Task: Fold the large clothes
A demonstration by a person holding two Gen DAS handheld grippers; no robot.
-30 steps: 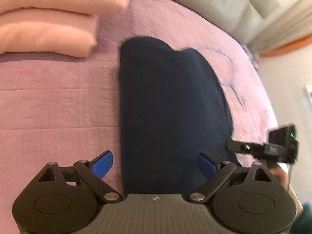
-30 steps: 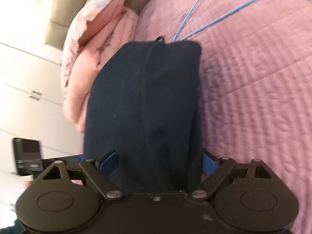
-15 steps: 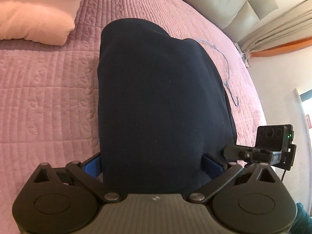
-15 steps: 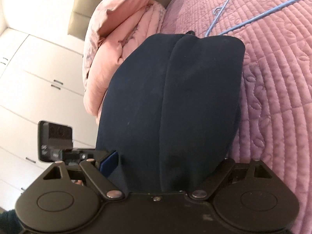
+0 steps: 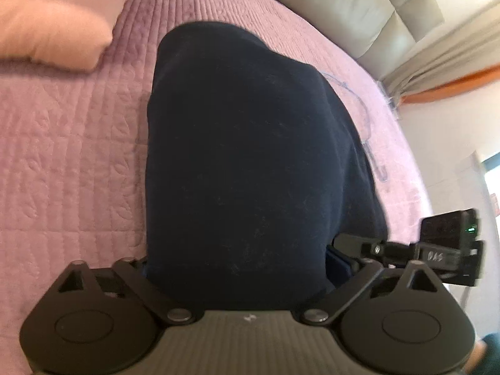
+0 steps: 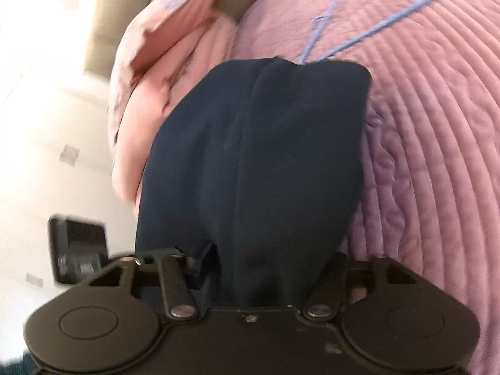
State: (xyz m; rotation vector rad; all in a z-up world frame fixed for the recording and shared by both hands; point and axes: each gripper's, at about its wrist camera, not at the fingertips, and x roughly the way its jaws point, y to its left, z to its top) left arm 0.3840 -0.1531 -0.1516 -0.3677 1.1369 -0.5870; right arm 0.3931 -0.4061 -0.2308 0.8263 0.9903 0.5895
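A folded dark navy garment (image 5: 247,156) lies on the pink quilted bed (image 5: 68,162), long and narrow. Its near end fills the space between the fingers of my left gripper (image 5: 240,268), which are wide apart with the cloth over them. In the right wrist view the same garment (image 6: 256,162) runs up the frame with a lengthwise fold line, and my right gripper (image 6: 265,268) is closed in on its near end. The fingertips of both grippers are hidden by cloth. The right gripper also shows in the left wrist view (image 5: 437,247).
Pink pillows (image 5: 53,31) lie at the head of the bed, also in the right wrist view (image 6: 162,72). A blue wire hanger (image 6: 359,31) lies on the quilt beyond the garment. A beige headboard (image 5: 343,9) and white cupboards (image 6: 47,125) stand behind.
Both grippers have pushed forward over the garment's near end, which now covers the fingers. The right gripper's fingers have drawn in on the cloth. The views have shifted slightly.
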